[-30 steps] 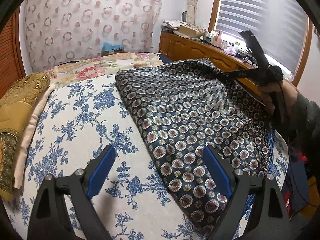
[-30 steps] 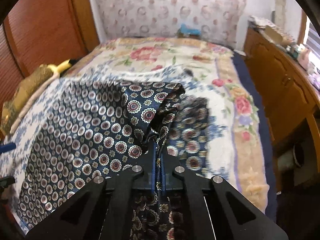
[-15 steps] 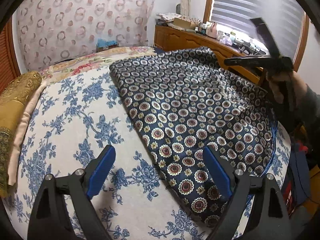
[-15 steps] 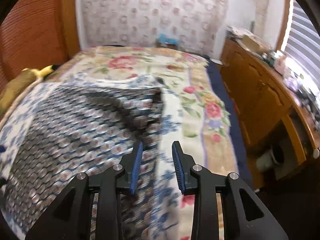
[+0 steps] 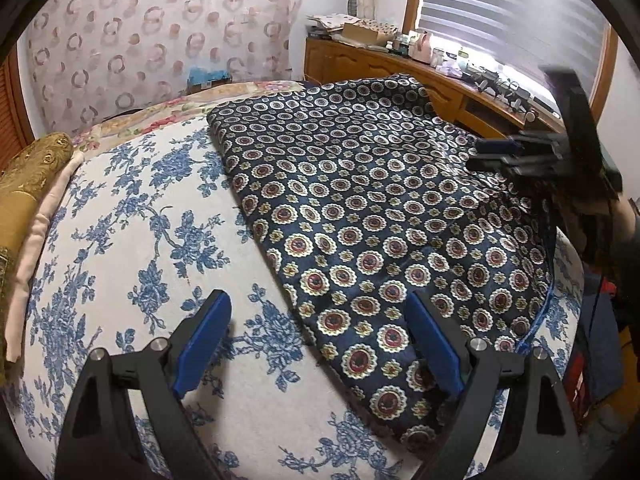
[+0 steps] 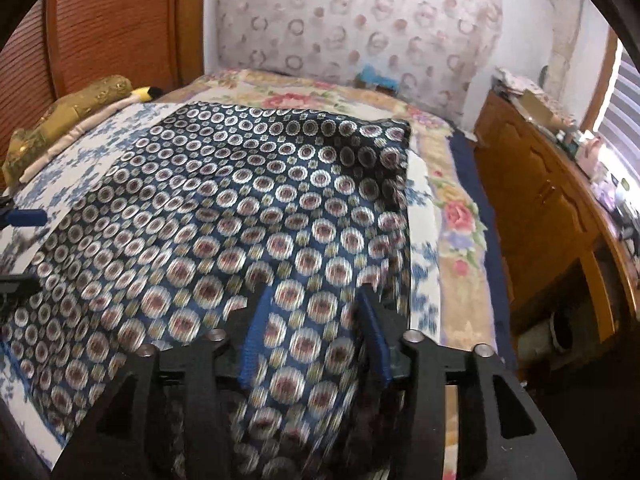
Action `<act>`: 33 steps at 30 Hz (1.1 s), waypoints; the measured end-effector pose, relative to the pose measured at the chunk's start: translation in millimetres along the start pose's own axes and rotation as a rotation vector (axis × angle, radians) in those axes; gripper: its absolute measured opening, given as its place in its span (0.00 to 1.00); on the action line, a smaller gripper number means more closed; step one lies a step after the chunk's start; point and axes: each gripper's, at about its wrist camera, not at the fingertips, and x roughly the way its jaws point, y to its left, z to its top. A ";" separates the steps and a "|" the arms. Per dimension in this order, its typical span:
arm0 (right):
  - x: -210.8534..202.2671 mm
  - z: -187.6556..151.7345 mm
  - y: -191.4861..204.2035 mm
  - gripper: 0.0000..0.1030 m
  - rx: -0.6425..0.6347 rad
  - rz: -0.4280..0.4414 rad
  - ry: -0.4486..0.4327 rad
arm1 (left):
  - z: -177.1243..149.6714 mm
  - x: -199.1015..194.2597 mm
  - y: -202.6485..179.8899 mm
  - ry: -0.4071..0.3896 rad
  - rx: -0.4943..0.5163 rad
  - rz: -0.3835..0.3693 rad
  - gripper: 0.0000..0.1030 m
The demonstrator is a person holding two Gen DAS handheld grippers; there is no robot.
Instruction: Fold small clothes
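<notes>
A dark navy cloth with round medallion print (image 5: 380, 216) lies spread flat on the bed; it also fills the right wrist view (image 6: 248, 216). My left gripper (image 5: 320, 344) is open and empty, low over the cloth's near left edge. My right gripper (image 6: 316, 328) is open and empty above the cloth's right part; it shows blurred in the left wrist view (image 5: 496, 156) at the cloth's far right side.
The bed has a white sheet with blue flowers (image 5: 132, 240) and a floral blanket (image 6: 452, 216). A gold pillow (image 5: 24, 184) lies at the left edge. A wooden dresser (image 6: 540, 200) with small items runs along the right, under a blinded window (image 5: 512, 20).
My right gripper let go of the cloth corner it held and opened, and the cloth settled flat. It then moved back over the cloth. The left gripper stayed open and shifted slightly.
</notes>
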 end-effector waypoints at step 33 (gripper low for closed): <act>-75.2 -70.4 74.8 0.68 0.073 0.120 -0.131 | -43.9 -30.5 -19.2 0.000 -0.046 -0.170 0.07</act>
